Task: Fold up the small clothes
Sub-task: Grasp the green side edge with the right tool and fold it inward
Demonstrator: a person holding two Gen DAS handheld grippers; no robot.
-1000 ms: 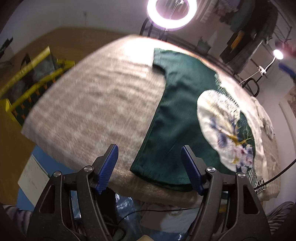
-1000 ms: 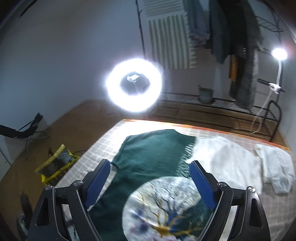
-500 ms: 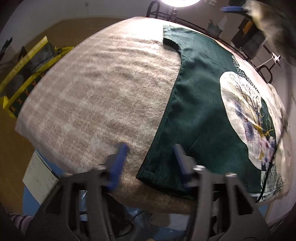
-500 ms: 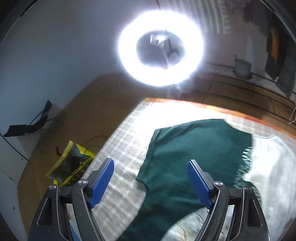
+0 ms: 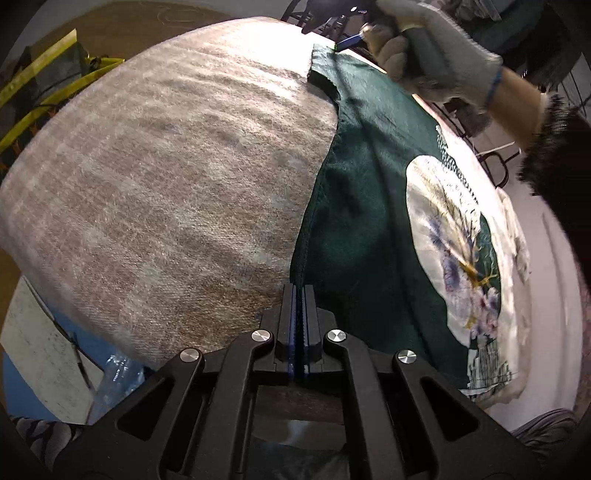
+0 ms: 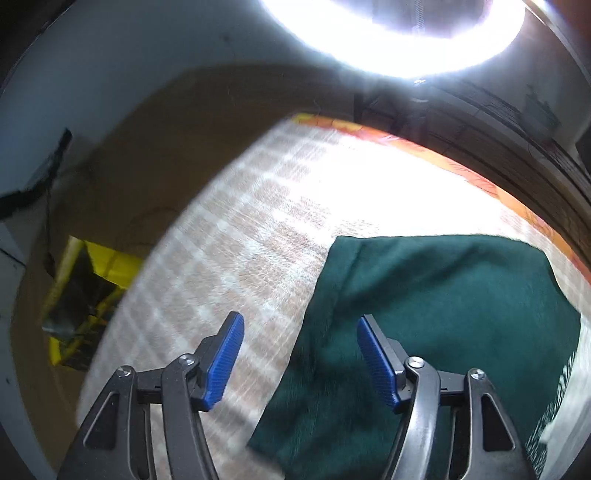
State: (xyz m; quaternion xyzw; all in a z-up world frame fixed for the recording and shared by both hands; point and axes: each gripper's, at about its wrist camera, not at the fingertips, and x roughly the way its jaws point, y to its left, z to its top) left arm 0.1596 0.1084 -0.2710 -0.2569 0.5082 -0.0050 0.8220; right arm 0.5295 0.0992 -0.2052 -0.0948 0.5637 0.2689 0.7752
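Green shirt (image 5: 369, 206) lies flat on checked blanket (image 5: 166, 166), toward its right side. L gripper (image 5: 298, 295) pressed together, pinching shirt's near-left hem corner. R gripper (image 6: 299, 354) spread wide, hovering over shirt's far-left sleeve edge, near blanket's far edge.

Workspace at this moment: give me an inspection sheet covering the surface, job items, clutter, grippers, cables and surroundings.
Surface: checked beige blanket covers the table.
Job's things: green T-shirt lies flat, its round tree print facing up.
Clutter: pale garment beyond the shirt, partly hidden.
Grippers: left gripper shut on the shirt's near hem corner; right gripper open, its fingers straddling the sleeve edge; gloved right hand on its handle.
Cables: nothing seen for certain.
Surroundings: ring light overhead, yellow-trimmed bag on the wooden floor.
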